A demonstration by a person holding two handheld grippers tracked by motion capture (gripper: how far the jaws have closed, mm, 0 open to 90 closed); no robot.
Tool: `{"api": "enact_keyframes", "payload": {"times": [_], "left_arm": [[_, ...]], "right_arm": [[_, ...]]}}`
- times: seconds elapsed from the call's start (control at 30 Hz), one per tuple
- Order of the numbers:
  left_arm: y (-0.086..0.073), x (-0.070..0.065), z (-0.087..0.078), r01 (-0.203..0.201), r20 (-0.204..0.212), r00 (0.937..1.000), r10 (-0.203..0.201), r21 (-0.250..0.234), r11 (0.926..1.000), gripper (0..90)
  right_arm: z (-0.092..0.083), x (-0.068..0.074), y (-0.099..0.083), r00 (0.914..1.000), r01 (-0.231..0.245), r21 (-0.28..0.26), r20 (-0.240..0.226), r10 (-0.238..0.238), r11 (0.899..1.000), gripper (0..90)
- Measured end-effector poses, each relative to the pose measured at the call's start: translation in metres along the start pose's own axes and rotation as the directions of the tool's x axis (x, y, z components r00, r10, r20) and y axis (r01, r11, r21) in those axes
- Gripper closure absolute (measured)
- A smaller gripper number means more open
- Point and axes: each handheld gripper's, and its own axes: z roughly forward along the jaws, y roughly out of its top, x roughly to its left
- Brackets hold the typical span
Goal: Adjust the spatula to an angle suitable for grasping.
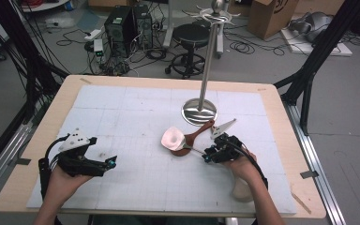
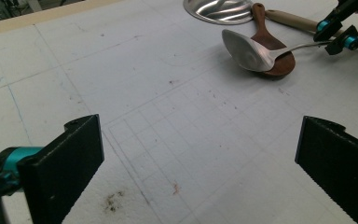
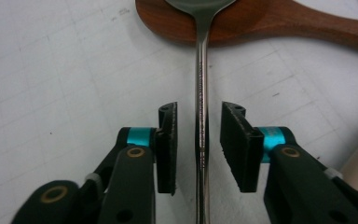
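A metal spoon (image 1: 172,138) lies right of the mat's centre, its bowl (image 2: 247,49) resting on the bowl of a brown wooden spoon (image 1: 199,133). My right gripper (image 1: 207,157) is low over the mat at the metal spoon's handle. In the right gripper view the handle (image 3: 201,93) runs between the two pads of my right gripper (image 3: 198,109), with a thin gap on each side, so the gripper is open. The wooden spoon (image 3: 270,23) lies across just beyond. My left gripper (image 1: 112,161) rests at the front left, wide open (image 2: 200,135), with bare mat between its jaws.
A tall metal stand with hooks at its top rises from a round base (image 1: 199,111) just behind the spoons. A beige utensil (image 1: 241,190) lies under the person's right wrist. The white foam mat (image 1: 122,108) covers the wooden table.
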Motion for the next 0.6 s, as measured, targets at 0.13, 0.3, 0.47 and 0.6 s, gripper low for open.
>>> {"api": "enact_keyframes", "payload": {"times": [0.13, 0.3, 0.47, 0.6], "left_arm": [[-0.0006, 0.0009, -0.0002, 0.003, -0.002, 1.0000, -0.003, 0.000, 1.0000, 1.7], [-0.0007, 0.0015, -0.0010, 0.000, 0.000, 1.0000, 0.000, 0.001, 1.0000, 1.7], [-0.0006, 0.0013, -0.0007, 0.000, -0.002, 1.0000, 0.000, 0.001, 1.0000, 1.7], [-0.0005, 0.0010, -0.0008, 0.000, -0.005, 1.0000, 0.000, -0.001, 1.0000, 1.7]], "right_arm": [[0.0019, -0.0009, 0.0004, 1.0000, 0.009, 0.015, 0.001, -0.009, 1.000, 73.9], [0.0022, -0.0020, 0.0008, 0.9998, 0.021, 0.011, -0.001, -0.021, 1.000, 81.9], [0.0021, -0.0006, 0.0032, 0.9995, 0.028, 0.021, 0.014, -0.029, 0.999, 83.3], [0.0027, 0.0001, 0.0050, 0.9995, 0.030, 0.023, 0.010, -0.030, 0.999, 84.1]]}}
